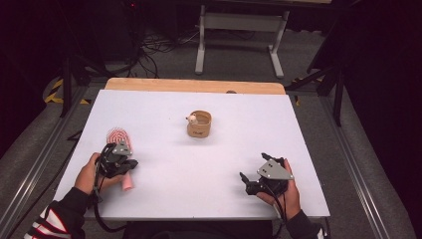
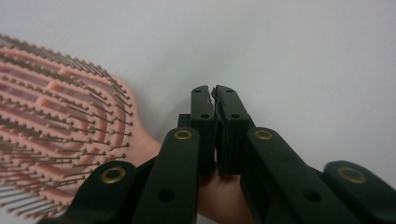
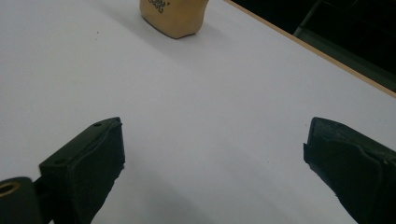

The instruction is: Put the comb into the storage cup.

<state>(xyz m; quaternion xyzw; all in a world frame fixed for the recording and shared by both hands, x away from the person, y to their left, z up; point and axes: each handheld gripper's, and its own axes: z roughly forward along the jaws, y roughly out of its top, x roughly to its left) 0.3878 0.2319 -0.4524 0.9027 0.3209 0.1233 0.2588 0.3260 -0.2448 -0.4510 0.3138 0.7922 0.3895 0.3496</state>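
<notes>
Near the left edge of the tabletop (image 1: 164, 194), toward its front left corner, lies a pink hairbrush (image 1: 121, 140), bristles up, head away from me and handle toward me. My left gripper (image 1: 130, 164) sits over that handle; its jaws are pressed together, and the left gripper view shows pink handle beneath and behind them, so I cannot tell whether they pinch it. I judge the brush light and rigid, the plastic handle smooth and liable to slip; the handle's narrow neck (image 2: 152, 148) is the place to grip, not the springy bristles. At the tabletop's middle, toward the far edge, stands a tan holder (image 1: 199, 124). My right gripper (image 1: 244, 180), near the front right corner, has jaws spread wide over bare surface
</notes>
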